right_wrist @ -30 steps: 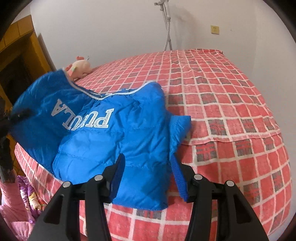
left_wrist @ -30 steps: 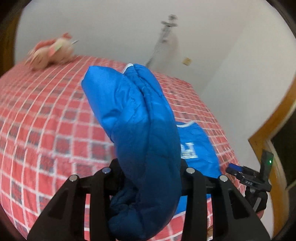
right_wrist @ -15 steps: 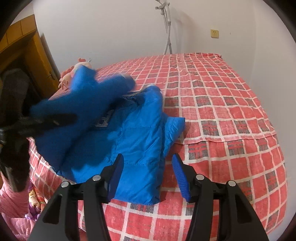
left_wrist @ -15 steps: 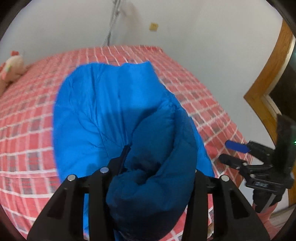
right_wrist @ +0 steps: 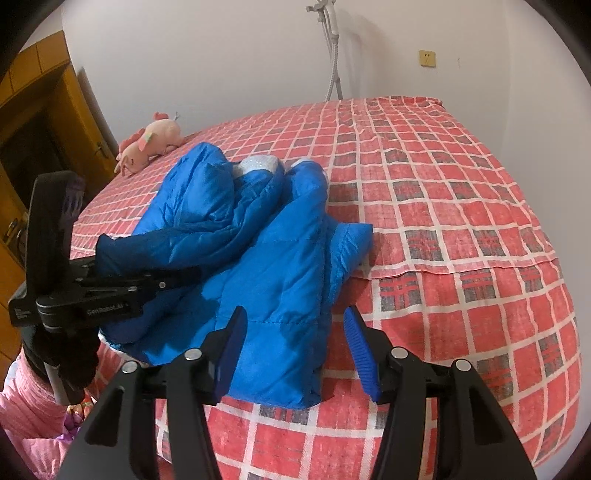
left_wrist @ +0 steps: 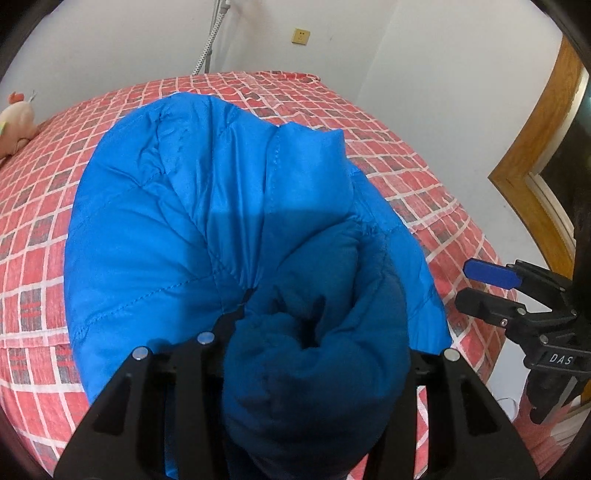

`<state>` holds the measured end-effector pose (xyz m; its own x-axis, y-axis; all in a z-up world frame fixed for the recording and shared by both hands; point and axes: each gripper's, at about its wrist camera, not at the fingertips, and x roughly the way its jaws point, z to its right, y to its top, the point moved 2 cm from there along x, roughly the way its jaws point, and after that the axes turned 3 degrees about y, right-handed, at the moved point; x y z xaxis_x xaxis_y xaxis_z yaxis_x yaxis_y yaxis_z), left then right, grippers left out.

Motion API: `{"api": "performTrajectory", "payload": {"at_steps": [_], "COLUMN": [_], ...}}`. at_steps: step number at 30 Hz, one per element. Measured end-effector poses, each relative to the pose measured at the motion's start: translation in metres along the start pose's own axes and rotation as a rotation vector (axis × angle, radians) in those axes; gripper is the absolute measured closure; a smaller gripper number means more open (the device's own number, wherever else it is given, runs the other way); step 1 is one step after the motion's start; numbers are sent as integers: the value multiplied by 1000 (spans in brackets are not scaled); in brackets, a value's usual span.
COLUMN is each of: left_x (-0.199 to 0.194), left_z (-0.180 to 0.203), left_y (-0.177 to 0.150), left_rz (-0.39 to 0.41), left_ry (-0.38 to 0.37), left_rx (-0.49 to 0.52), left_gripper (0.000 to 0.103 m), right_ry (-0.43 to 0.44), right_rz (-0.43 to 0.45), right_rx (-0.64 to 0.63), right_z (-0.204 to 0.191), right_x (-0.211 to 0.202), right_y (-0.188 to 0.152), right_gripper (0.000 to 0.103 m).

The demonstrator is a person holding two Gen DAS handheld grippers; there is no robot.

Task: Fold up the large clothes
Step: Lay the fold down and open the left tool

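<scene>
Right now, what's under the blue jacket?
The red checked bedspread, showing all around the jacket. Anything beneath its folded layers is covered; the left tongs grip one bunched part.

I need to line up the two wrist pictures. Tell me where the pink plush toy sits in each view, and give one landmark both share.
Left wrist view: the pink plush toy is at the far left edge, partly cut off, on the bed.
Right wrist view: it lies upper left, on the bed beyond the blue jacket.
Shared landmark: the yellow wall socket above the bed.
</scene>
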<state>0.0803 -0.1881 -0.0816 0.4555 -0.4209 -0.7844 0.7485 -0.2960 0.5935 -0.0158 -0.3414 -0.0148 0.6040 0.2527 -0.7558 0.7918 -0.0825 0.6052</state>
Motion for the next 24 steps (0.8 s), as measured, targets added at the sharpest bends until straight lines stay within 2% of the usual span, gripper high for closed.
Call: {"api": "performTrajectory", "payload": {"at_steps": [3, 6, 8, 11, 13, 14, 16, 19, 21, 22, 24], "left_x": [-9, -26, -43, -74, -93, -100, -106, -99, -91, -87, -76], "left_z": [3, 3, 2, 0, -5, -9, -21, -48, -63, -69, -80], "left_y": [2, 3, 4, 7, 10, 12, 16, 22, 21, 21, 19], "left_rz": [-6, -7, 3, 34, 61, 79, 101, 134, 142, 137, 117], "left_ry": [-21, -86, -155, -281, -325, -306, -202, 43, 160, 178, 185], "left_rx": [6, -12, -27, -49, -59, -60, -64, -89, -101, -112, -138], "left_gripper": [51, 41, 35, 33, 32, 31, 31, 31, 31, 31, 31], "right_ry": [-3, 0, 8, 44, 80, 102, 152, 196, 235, 251, 283], "right_rz": [8, 17, 19, 9, -3, -12, -42, -91, -120, -133, -177], "right_rx": [2, 1, -2, 9, 27, 39, 59, 75, 87, 99, 127], "right_z": [-1, -4, -6, -8, -9, -10, -13, -21, -27, -28, -31], "right_x": [-3, -7, -9, -8, -6, -5, 1, 13, 24, 29, 44], "right_y": [3, 8, 13, 23, 30, 32, 40, 50, 59, 62, 69], "right_gripper": [48, 45, 43, 41, 40, 38, 32, 28, 24, 19, 18]}}
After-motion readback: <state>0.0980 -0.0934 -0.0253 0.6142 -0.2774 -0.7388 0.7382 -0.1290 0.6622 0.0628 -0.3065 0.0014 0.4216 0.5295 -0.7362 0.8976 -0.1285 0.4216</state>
